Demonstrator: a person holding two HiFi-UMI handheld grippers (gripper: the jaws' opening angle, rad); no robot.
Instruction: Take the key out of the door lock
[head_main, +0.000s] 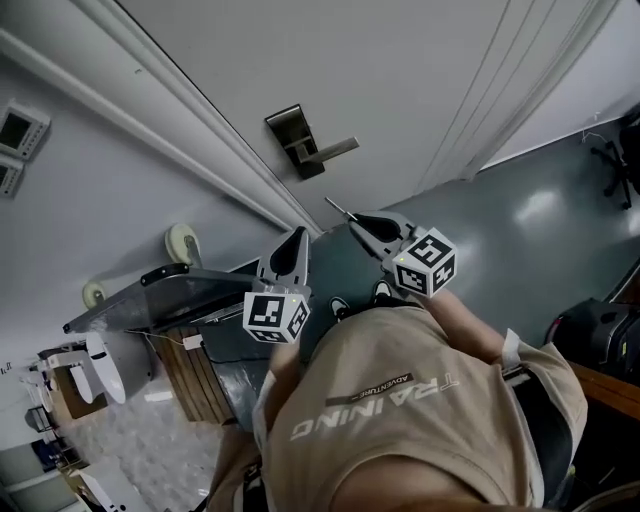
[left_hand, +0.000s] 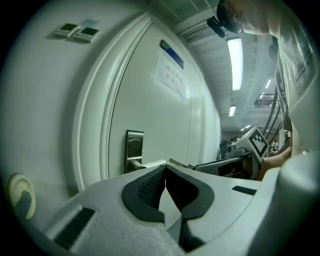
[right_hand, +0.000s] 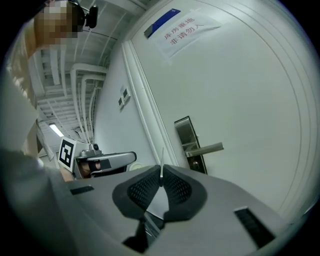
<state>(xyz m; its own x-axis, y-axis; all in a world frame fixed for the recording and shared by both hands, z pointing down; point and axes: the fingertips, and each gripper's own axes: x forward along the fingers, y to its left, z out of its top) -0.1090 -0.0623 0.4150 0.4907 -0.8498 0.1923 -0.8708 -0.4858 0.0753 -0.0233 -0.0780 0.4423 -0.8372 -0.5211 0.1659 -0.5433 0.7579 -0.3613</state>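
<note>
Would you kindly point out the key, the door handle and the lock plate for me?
key (right_hand: 161, 165), right gripper view, middle of the blade.
door handle (right_hand: 207, 148), right gripper view, middle of the lever.
lock plate (head_main: 285, 125), head view, upper part of the plate.

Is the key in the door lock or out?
Out. The right claw pinches the thin key well clear of the door lock.
</note>
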